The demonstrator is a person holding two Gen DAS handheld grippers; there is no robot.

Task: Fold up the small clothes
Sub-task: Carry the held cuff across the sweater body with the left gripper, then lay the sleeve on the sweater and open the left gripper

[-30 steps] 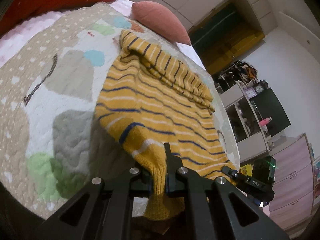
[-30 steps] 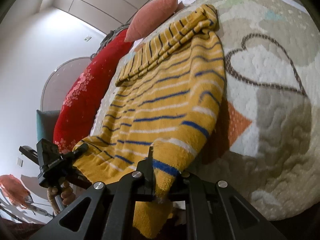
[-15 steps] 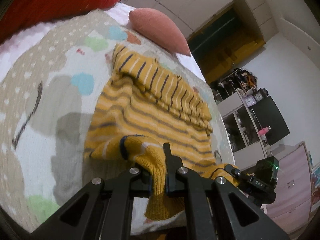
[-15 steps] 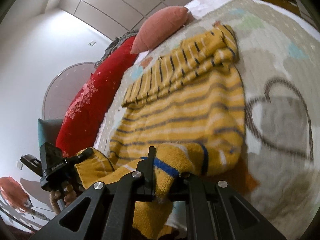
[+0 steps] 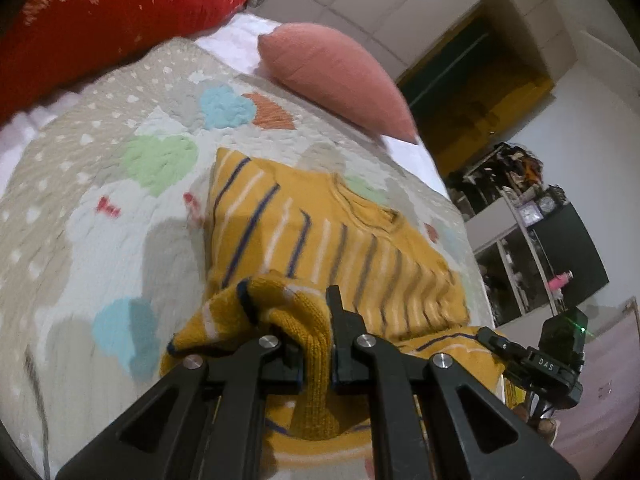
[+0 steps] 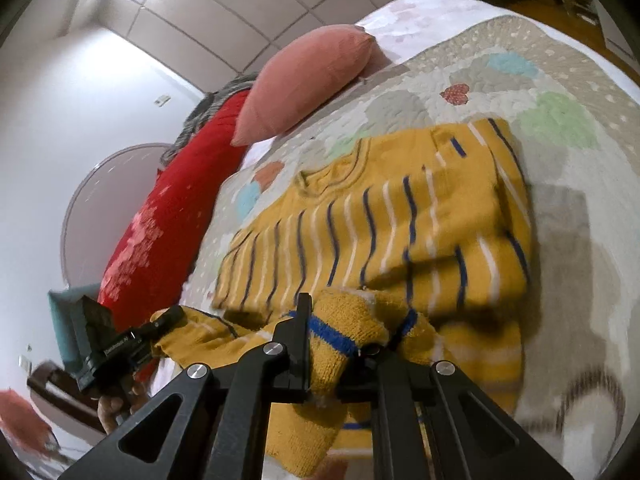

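A yellow knit sweater (image 5: 332, 240) with blue and white stripes lies on the patterned quilt (image 5: 80, 208); it also shows in the right wrist view (image 6: 380, 224). My left gripper (image 5: 314, 340) is shut on the sweater's bottom hem and holds it raised over the body. My right gripper (image 6: 332, 344) is shut on the hem at the other corner. The lower half bends up and over toward the collar. Each gripper shows in the other's view: the right gripper (image 5: 532, 360), the left gripper (image 6: 120, 344).
A pink pillow (image 5: 336, 76) and a red cushion (image 5: 100, 16) lie at the head of the bed; both show in the right wrist view, pillow (image 6: 308, 80), cushion (image 6: 172, 216). Shelves and a wardrobe (image 5: 532, 248) stand beyond the bed's far side.
Both grippers have carried the hem forward toward the collar. The sweater's lower half has lifted and folded over, so the flat part looks shorter.
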